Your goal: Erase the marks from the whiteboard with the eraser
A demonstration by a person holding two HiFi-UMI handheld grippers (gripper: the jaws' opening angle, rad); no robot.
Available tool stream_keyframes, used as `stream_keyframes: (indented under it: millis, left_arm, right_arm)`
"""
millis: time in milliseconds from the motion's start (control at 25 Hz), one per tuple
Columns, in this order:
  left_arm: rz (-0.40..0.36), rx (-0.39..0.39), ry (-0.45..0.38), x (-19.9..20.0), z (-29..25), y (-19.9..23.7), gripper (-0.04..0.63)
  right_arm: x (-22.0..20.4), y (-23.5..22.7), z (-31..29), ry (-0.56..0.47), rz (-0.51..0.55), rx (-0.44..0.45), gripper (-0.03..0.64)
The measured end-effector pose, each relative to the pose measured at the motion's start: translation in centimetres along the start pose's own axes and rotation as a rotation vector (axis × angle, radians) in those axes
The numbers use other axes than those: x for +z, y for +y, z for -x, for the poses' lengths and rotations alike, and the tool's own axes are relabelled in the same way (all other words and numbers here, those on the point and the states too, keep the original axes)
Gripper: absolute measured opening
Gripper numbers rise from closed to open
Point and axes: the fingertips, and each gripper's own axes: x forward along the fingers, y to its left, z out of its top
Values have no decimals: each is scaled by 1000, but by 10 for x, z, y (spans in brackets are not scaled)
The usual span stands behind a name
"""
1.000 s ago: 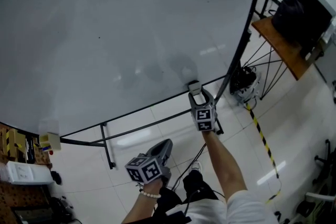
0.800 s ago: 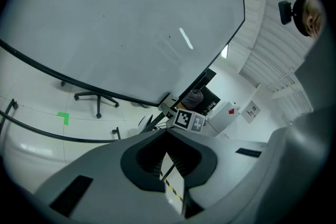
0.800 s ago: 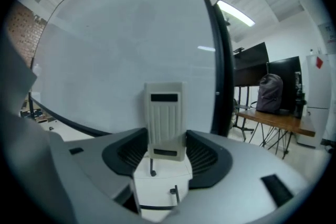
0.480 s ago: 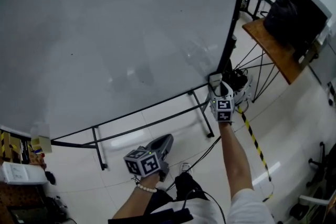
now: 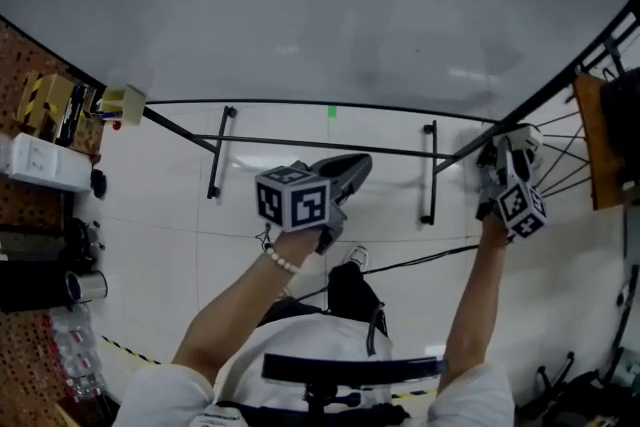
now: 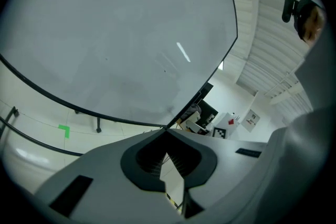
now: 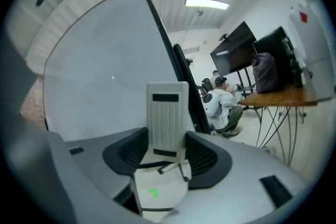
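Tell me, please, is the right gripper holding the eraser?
Holding it: the white eraser stands clamped between the jaws of the right gripper.

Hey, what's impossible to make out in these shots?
Head view: the whiteboard is cut off by the top edge; glare hides whether marks remain.
Right gripper view: the eraser, clamped in the right gripper, shows only its ribbed back; its wiping face is turned away.
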Motion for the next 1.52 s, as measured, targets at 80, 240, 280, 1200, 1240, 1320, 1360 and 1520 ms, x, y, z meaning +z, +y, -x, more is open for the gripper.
stream_keyframes:
  millis: [80,240,280,1200,1240,1320,1360,1520]
  left_arm:
    - [-20,26,-48,6,42,3,-2]
    - [-74,47,-158,6,145,1,-2]
    - [-94,53,-179,5,173,0,-2]
    - [-207,84,-333,-58,435,-40,-3]
    - [-204,88,-337,-59,436,-42,-3]
    - [-197,98,-346,-59,438,-43,-3]
    - [-191,101,-354,-59,440,-44,-3]
    - [-160,103,-381,-57,444,-46,-3]
  right_arm:
    - [13,43,37,-52,-122,95,252]
    - [27,144,121,-136,-125,218,253]
    - [31,176,144,-157,-111,246,253]
    - [-100,498,356,145,125,445,249]
    - [-96,497,358,142,144,438,249]
    - [-91,493,360,142,161,434,249]
    - [-90,491,361,144,156,439,249]
    - [-90,491,362,157,130,468,249]
